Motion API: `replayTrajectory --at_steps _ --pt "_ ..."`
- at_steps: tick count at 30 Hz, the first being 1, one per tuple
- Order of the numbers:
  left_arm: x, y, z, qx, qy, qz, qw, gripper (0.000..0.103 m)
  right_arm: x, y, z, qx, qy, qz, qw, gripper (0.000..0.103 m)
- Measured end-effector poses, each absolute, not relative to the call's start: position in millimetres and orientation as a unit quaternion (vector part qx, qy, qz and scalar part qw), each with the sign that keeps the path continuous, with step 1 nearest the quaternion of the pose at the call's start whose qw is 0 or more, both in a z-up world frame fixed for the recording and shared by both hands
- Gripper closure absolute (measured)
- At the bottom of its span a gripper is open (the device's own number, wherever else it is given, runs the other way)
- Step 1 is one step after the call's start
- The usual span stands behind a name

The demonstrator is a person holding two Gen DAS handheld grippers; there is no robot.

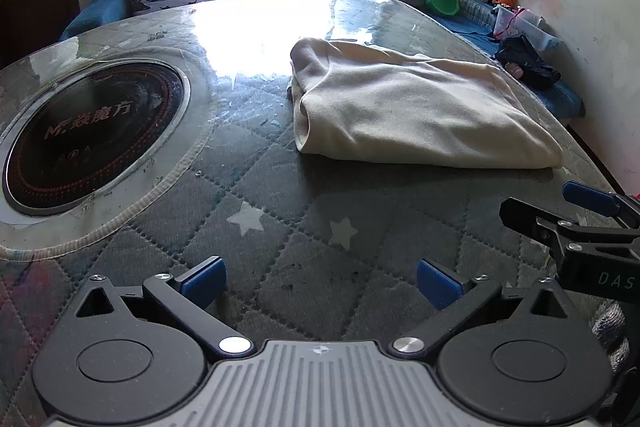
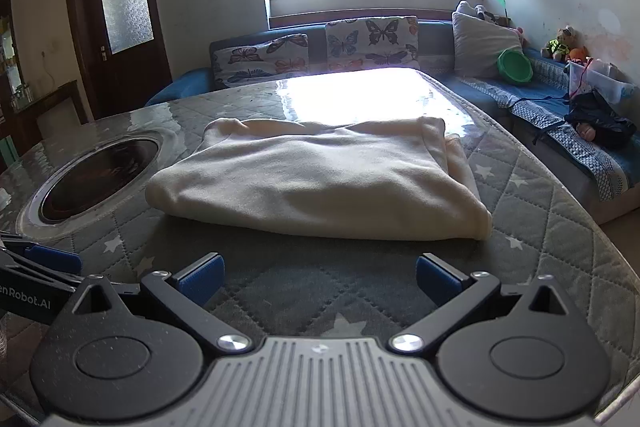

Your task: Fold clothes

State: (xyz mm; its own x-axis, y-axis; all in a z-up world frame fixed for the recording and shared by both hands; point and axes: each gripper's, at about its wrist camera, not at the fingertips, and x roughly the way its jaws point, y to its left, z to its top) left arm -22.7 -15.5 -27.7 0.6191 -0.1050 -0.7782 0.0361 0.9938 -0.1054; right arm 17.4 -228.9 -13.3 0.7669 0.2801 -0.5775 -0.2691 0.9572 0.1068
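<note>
A cream garment [image 1: 412, 107] lies folded into a thick bundle on the quilted star-patterned table cover [image 1: 280, 211]. In the right wrist view the same garment [image 2: 320, 179] sits straight ahead, its near fold edge a short way beyond the fingers. My left gripper [image 1: 320, 285] is open above bare cover, with the garment ahead and to the right. My right gripper [image 2: 320, 281] is open too and holds nothing. The right gripper [image 1: 552, 207] shows at the right edge of the left wrist view, and one blue pad of the left gripper [image 2: 56, 259] shows at the left edge of the right view.
A round black cooktop [image 1: 96, 135] is set into the table at the left. A blue sofa with butterfly cushions [image 2: 372, 39] runs behind the table. A green bowl [image 2: 516, 67], soft toys [image 2: 560, 45] and a dark bundle [image 2: 600, 123] lie on the bench at the right.
</note>
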Motion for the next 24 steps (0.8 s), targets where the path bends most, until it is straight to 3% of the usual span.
replayTrajectory --at_steps 24 --pt "-26.3 -22.8 -27.0 -0.03 0.427 -0.039 0.903 0.0 12.1 -231.0 -13.3 0.011 0.303 0.15 0.941 0.0"
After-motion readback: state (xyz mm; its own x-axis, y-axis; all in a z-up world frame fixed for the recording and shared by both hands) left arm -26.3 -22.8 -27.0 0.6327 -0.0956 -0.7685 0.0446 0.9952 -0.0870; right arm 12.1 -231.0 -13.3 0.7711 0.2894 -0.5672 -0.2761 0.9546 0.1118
